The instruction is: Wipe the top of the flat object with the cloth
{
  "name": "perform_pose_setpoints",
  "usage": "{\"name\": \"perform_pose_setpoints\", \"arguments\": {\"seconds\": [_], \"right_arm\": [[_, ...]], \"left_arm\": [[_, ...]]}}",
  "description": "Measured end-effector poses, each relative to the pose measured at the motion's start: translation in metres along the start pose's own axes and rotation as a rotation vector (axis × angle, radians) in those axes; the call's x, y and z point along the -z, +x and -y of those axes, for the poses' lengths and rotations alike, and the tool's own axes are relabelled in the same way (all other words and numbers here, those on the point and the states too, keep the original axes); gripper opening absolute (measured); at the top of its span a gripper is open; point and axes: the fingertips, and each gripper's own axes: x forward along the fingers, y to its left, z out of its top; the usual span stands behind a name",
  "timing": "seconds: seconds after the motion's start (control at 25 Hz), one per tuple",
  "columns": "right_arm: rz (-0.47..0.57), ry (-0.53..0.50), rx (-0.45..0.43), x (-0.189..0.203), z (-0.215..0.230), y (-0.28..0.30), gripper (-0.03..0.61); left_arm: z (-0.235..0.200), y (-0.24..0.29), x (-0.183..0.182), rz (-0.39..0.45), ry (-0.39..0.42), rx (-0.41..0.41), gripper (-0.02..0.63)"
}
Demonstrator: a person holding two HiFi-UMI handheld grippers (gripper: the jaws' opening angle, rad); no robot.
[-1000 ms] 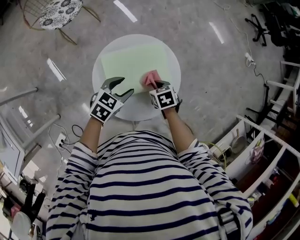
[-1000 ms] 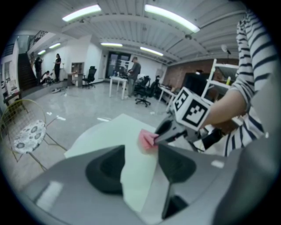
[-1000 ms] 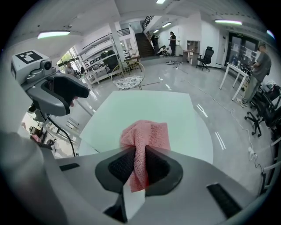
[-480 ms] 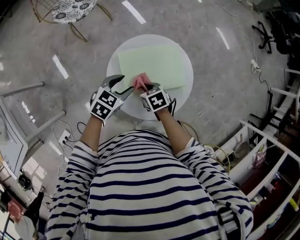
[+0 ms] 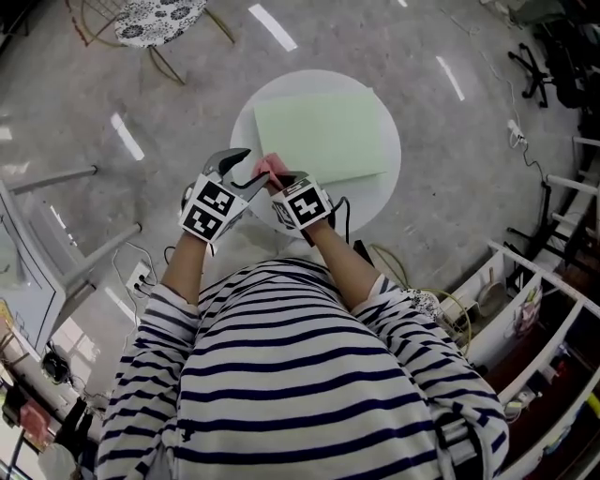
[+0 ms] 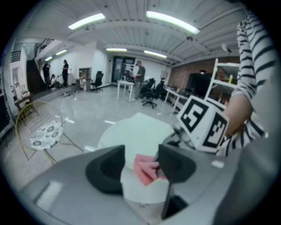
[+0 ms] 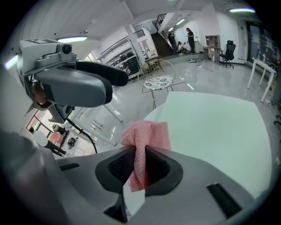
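A pale green flat sheet [image 5: 323,136] lies on a round white table [image 5: 375,192]. My right gripper [image 5: 278,178] is shut on a pink cloth [image 5: 266,166] at the sheet's near left corner, close to the table's left edge. In the right gripper view the cloth [image 7: 147,136] is pinched between the jaws and stands up in front of the sheet [image 7: 210,127]. My left gripper [image 5: 246,169] hangs open just left of it, at the table's rim. The left gripper view shows the cloth [image 6: 145,169] beyond its parted jaws, not gripped, with the sheet [image 6: 140,132] behind.
A wire chair with a patterned seat [image 5: 155,14] stands on the floor beyond the table to the left. White shelving [image 5: 534,309] runs along the right. Office chairs [image 5: 553,56] and cables lie at the far right. People stand far back in the room [image 6: 139,72].
The right gripper has carried the cloth leftward along the sheet's near edge to its left corner. The left gripper has shifted left to the table's rim, still open.
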Motion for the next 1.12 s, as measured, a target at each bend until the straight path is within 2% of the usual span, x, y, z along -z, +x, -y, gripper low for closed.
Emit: {"name": "perform_pose_setpoints", "arguments": {"seconds": [0.24, 0.4, 0.52, 0.68, 0.8, 0.92, 1.12], "right_arm": [[0.074, 0.048, -0.147, -0.019, -0.039, -0.005, 0.047], [0.123, 0.043, -0.155, -0.025, -0.043, -0.028, 0.046], [0.176, 0.085, -0.12, -0.023, -0.027, -0.054, 0.046], [0.219, 0.157, -0.026, -0.01, 0.015, -0.088, 0.046], [0.248, 0.226, 0.054, 0.003, 0.056, -0.113, 0.046], [0.277, 0.283, 0.123, 0.013, 0.098, -0.137, 0.046], [0.306, 0.292, 0.225, 0.009, 0.171, -0.17, 0.046]], "left_arm": [[-0.014, -0.005, -0.012, 0.017, 0.037, 0.003, 0.241], [-0.025, 0.006, -0.038, 0.029, 0.099, 0.018, 0.239], [-0.036, 0.025, -0.06, 0.021, 0.174, 0.022, 0.241], [-0.044, 0.063, -0.083, -0.024, 0.265, 0.046, 0.241], [-0.047, 0.098, -0.088, -0.102, 0.34, 0.078, 0.244], [-0.046, 0.134, -0.089, -0.197, 0.389, 0.112, 0.286], [-0.034, 0.182, -0.097, -0.32, 0.423, 0.164, 0.361]]}}
